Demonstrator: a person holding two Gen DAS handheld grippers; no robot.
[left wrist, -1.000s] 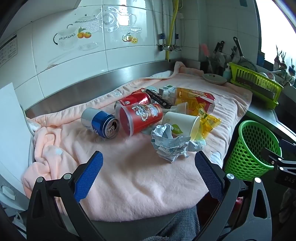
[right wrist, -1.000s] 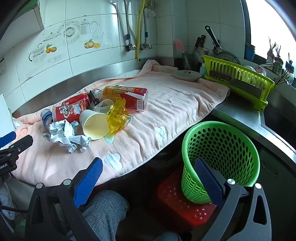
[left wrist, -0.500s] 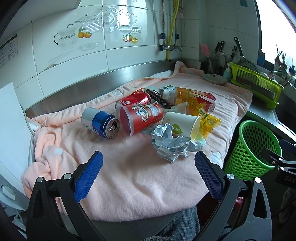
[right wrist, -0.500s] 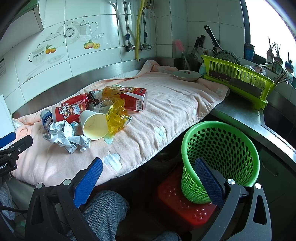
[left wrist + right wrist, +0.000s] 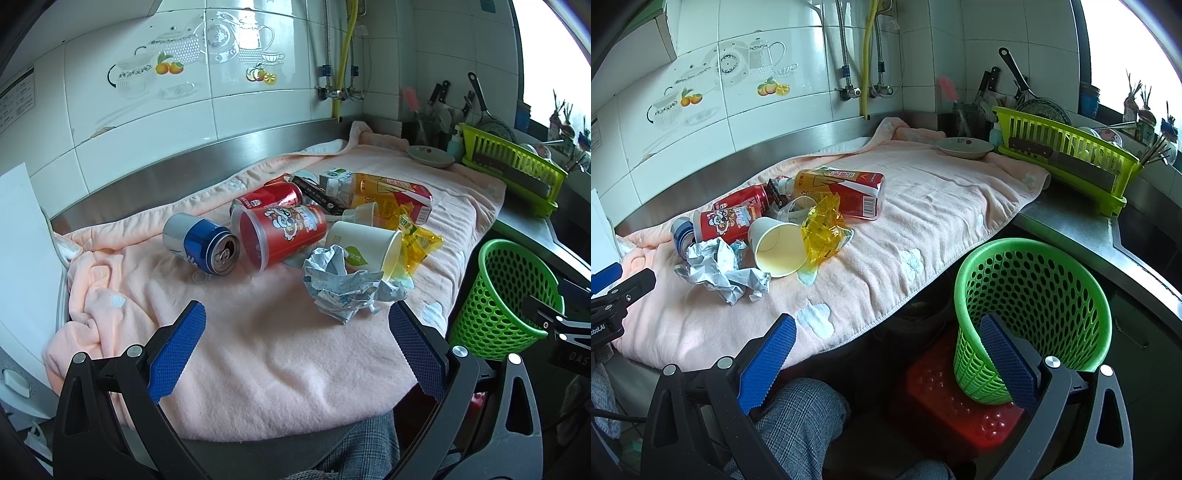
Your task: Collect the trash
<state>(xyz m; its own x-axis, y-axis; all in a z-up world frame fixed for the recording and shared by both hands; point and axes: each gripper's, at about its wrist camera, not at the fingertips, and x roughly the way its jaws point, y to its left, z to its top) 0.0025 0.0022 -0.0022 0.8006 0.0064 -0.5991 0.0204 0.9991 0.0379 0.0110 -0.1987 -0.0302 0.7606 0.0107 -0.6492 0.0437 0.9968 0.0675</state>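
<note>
2 tongs, both wide and holding nothing. Left tongs low over the near edge of the pink towel, aimed at the trash pile. Right tongs down off the table edge, by the green basket, likely ready to drop things in. Basket set on a red stool just beside the table, so an easy reach. Trash all bunched on the towel: crumpled paper nearest, touching a paper cup; then a red cup, blue can, red can, yellow wrapper, juice carton. Nothing picked up yet. Same as 1 second ago: no trash moved, both tongs in the same spots.
</note>
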